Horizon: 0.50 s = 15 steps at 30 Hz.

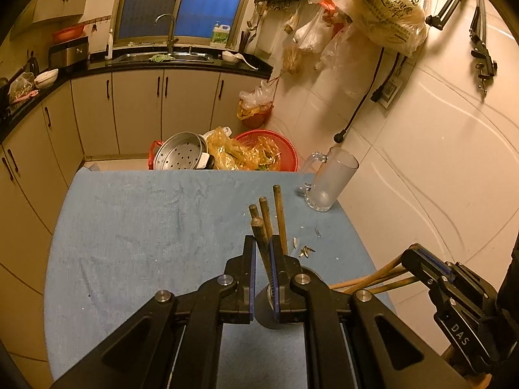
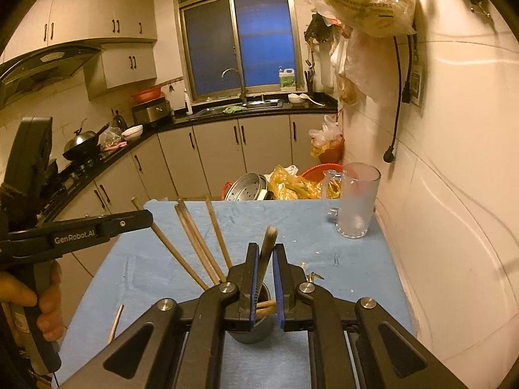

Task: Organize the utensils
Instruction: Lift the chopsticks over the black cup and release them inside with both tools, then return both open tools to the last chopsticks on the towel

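A small dark cup (image 2: 249, 327) stands on the blue cloth (image 2: 162, 259) and holds several wooden chopsticks (image 2: 191, 236) that fan out to the left. My right gripper (image 2: 266, 256) is shut on one chopstick (image 2: 267, 246) whose lower end is inside the cup. My left gripper (image 1: 262, 246) is shut on a chopstick (image 1: 261, 236) just above the same cup (image 1: 266, 308), with other chopsticks (image 1: 280, 214) right behind it. The left gripper also shows in the right wrist view (image 2: 142, 218), the right one in the left wrist view (image 1: 418, 259). One loose chopstick (image 2: 115, 322) lies on the cloth at the left.
A frosted glass mug (image 2: 356, 201) stands at the cloth's far right corner by the tiled wall. Small scraps (image 1: 306, 251) lie on the cloth right of the cup. Beyond the table's far edge are a steel steamer tray (image 1: 180, 155) and a red basket (image 1: 279, 149).
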Available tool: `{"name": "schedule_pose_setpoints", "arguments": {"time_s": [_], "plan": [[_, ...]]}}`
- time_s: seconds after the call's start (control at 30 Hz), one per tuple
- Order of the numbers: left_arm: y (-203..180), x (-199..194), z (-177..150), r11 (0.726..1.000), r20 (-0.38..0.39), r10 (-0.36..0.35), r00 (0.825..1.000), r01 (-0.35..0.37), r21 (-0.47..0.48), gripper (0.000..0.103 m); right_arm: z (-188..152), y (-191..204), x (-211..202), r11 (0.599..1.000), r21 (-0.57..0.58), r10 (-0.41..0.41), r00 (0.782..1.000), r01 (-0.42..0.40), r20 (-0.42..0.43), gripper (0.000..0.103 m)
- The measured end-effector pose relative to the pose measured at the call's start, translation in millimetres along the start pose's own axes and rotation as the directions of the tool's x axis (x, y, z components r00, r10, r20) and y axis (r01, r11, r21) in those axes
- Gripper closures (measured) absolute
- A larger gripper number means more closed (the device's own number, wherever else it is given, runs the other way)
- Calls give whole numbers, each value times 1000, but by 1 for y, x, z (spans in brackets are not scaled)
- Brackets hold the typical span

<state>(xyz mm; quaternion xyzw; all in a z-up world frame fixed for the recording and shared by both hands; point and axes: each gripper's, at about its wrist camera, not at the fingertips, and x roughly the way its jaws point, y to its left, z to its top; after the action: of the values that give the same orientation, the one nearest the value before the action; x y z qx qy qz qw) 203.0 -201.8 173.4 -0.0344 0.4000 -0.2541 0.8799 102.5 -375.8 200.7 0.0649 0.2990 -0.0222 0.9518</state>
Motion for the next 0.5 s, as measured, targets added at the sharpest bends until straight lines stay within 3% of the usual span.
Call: {"name": "schedule_pose_setpoints", "arguments": {"time_s": [0.07,0.13,0.2,0.37,0.5], "plan": [[1,-2,0,1000,0,0,1000,0,-1,91,1,1,-5,1000,-6,-5,1000,6,12,83],[2,-4,0,1000,3,-2,1000,2,-3,77,2,4,-9,1000,-14,-9,1000,9,17,75],[5,-8,0,1000,14,-2,1000,2,-6,72,3,7,-15,1000,-19,-9,1000,9,25,70],[20,-23,-11,1000,32,29,999,-29,-8,65,0,9,-31,1000,1,9,999,-9,35,68],[43,-32,-28,996,20,84,996,-84,-34,48,-9,14,-40,999,11,31,999,-32,24,67]]}}
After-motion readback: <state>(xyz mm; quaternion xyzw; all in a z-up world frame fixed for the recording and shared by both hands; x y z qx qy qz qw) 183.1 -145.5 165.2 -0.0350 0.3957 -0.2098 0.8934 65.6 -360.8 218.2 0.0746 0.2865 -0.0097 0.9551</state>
